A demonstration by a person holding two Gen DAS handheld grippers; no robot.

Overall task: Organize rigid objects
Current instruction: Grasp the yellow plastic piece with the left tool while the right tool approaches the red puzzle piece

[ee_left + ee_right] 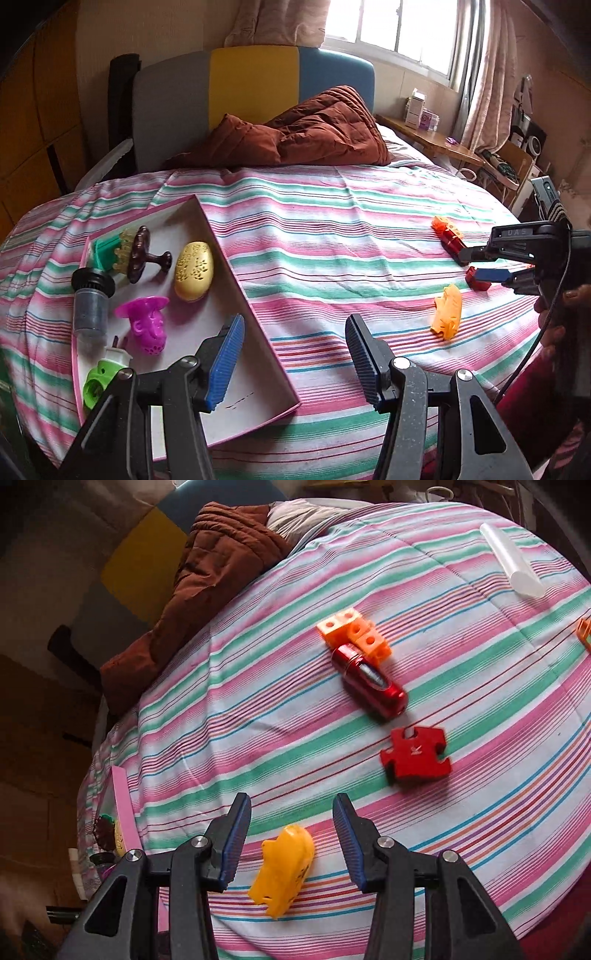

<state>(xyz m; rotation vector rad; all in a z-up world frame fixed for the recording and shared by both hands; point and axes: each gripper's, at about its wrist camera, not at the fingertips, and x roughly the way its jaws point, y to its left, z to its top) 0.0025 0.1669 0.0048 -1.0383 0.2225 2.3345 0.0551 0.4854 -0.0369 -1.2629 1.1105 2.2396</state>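
Now we held both claws over the bed [332,229], its striped sheet in pink, green and white. Our left claw [295,354] stood open and empty, its blue pads apart above the near corner of the shallow pink-edged tray [258,295]. Inside that tray, toward nine o'clock from the claw, lay a yellow egg-shaped case [194,271], a purple perforated piece [146,325], a brown knob [142,254], a green and yellow comb-like piece [110,251], a small glitter bottle with a black cap [90,302] and a lime-green plug-in piece [99,376].

Our right claw [291,838] was open too, gripping nothing; the orange plastic piece [282,867] lay on the sheet between its pads, and neither pad pressed on it. From the left wrist view that same claw [480,264] reached in from three o'clock, and the orange piece [448,312] sat just below it.

Beyond the right claw, at about one o'clock, rested a red puzzle piece [415,757]. Farther along the same line lay a shiny red cylinder [369,681], touching an orange block with holes [354,631]. A clear tube [511,565] lay well apart near the far edge, at two o'clock. At eleven o'clock a brown quilt [221,572] was bunched against the headboard [255,81].
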